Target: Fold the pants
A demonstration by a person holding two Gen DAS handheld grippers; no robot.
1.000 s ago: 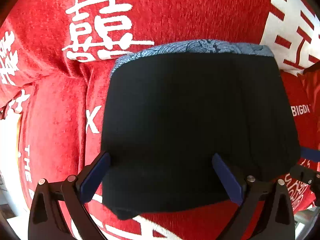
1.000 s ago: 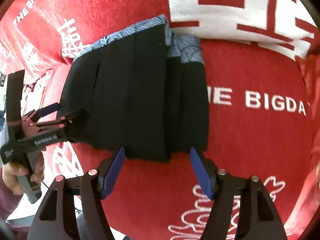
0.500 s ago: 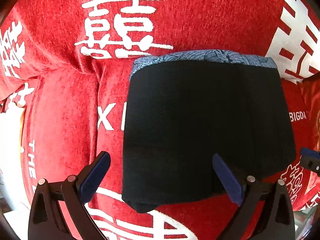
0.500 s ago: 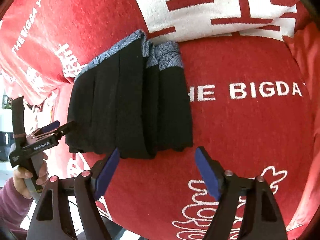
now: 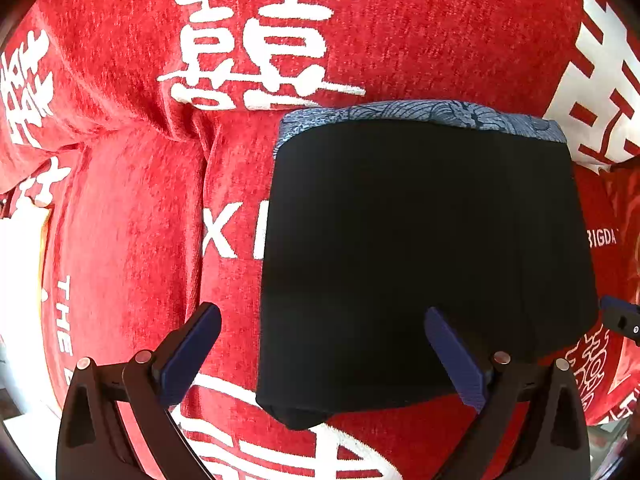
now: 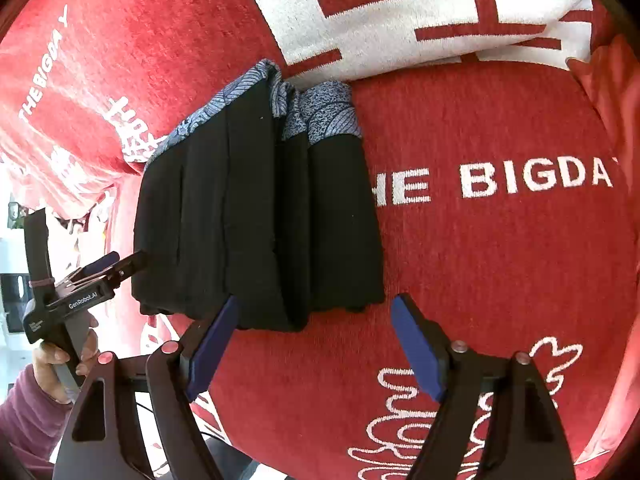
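The black pants (image 5: 424, 248) lie folded into a compact rectangle on the red cover (image 5: 132, 208), with a blue patterned band along the far edge. In the right wrist view the pants (image 6: 256, 216) show several stacked layers. My left gripper (image 5: 320, 344) is open and empty, just short of the pants' near edge; it also shows in the right wrist view (image 6: 116, 262) at the pants' left side. My right gripper (image 6: 312, 332) is open and empty at the pants' near right corner. Its tip shows at the right edge of the left wrist view (image 5: 620, 318).
The red cover with white characters and lettering (image 6: 532, 178) spreads over a cushioned seat and backrest (image 6: 400, 8). A seam (image 5: 200, 184) runs between cushions left of the pants. A bright white area (image 5: 16, 300) lies beyond the cover's left edge.
Both grippers have drawn back from the folded pants and shifted a little left. The pants lie still and look farther away and more to the right in the left wrist view.
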